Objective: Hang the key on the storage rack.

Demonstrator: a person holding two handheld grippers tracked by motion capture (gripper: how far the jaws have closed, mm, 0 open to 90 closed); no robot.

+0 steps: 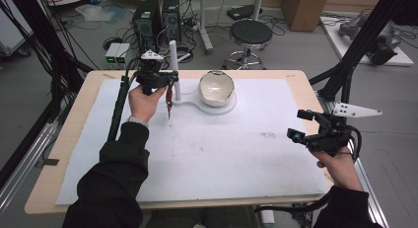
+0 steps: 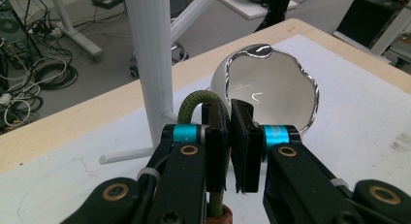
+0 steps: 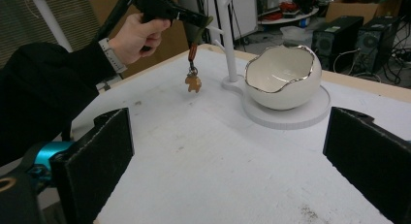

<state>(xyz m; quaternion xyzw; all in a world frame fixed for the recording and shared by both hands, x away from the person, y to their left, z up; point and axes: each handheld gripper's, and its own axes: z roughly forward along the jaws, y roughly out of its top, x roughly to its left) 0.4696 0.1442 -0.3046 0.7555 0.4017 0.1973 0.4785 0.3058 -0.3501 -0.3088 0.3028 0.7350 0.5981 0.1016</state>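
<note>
Holding a keychain (image 3: 193,81) aloft by its cord, left gripper (image 2: 229,136) jaws pinching, beside the stand (image 1: 173,60). Right gripper (image 3: 228,151) spread, idle, near right. Next, likely: hook the loop on a branch.

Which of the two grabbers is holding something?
The left gripper, up by the white bowl. Its jaws are pinched on a green cord with a little brown charm dangling. The right gripper is wide open, holding nothing.

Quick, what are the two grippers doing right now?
Left gripper: closed on the keychain cord.
Right gripper: open, holding nothing.
</note>
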